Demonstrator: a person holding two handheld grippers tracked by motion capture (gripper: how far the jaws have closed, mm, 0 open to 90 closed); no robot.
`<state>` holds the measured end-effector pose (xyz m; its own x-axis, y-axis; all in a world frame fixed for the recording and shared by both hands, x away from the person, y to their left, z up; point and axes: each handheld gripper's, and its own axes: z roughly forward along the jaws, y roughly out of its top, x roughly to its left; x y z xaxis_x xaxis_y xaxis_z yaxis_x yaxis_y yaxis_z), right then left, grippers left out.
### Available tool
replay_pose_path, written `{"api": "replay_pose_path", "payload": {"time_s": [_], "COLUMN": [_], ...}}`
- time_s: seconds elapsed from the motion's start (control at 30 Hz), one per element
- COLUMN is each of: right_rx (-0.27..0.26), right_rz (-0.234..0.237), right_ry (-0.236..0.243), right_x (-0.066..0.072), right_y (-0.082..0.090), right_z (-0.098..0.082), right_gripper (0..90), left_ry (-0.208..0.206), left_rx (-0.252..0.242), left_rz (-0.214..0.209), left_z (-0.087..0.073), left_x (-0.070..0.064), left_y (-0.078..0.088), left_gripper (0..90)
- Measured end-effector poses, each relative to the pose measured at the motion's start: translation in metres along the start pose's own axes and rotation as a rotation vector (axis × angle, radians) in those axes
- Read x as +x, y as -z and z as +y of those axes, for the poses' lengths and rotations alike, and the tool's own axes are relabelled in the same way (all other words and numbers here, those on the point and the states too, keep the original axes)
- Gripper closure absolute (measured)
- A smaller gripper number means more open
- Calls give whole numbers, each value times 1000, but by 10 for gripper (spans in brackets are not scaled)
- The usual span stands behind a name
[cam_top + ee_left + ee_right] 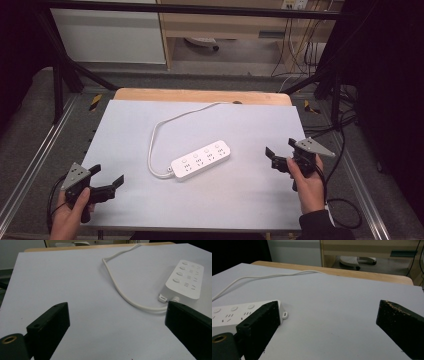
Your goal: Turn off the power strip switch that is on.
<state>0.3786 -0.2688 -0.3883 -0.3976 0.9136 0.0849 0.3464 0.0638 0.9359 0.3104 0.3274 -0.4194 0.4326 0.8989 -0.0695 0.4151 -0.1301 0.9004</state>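
Both grippers hang with jaws spread wide, left gripper (107, 176) at the table's (250, 200) near-left corner, right gripper (281, 149) by its right edge, power strip (201, 159) mid-table between them, untouched.

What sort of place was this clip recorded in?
Probably a lab or workshop data-collection rig: a black metal frame surrounds a wooden table under a pale grey sheet, cables hang by the back wall, and a white four-socket power strip lies between two open hand-held grippers.
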Motion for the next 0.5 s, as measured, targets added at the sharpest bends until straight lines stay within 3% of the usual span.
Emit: {"api": "replay_pose_path", "payload": {"time_s": [0.5], "right_rx": [13], "right_rz": [-36], "right_ry": [-53], "right_x": [-21], "right_y": [14], "right_z": [-27], "right_gripper": [55], "left_ry": [3], "left_rx": [-2], "left_rz": [3], "left_z": [0], "left_x": [0], "left_y": [0], "left_gripper": [55]}}
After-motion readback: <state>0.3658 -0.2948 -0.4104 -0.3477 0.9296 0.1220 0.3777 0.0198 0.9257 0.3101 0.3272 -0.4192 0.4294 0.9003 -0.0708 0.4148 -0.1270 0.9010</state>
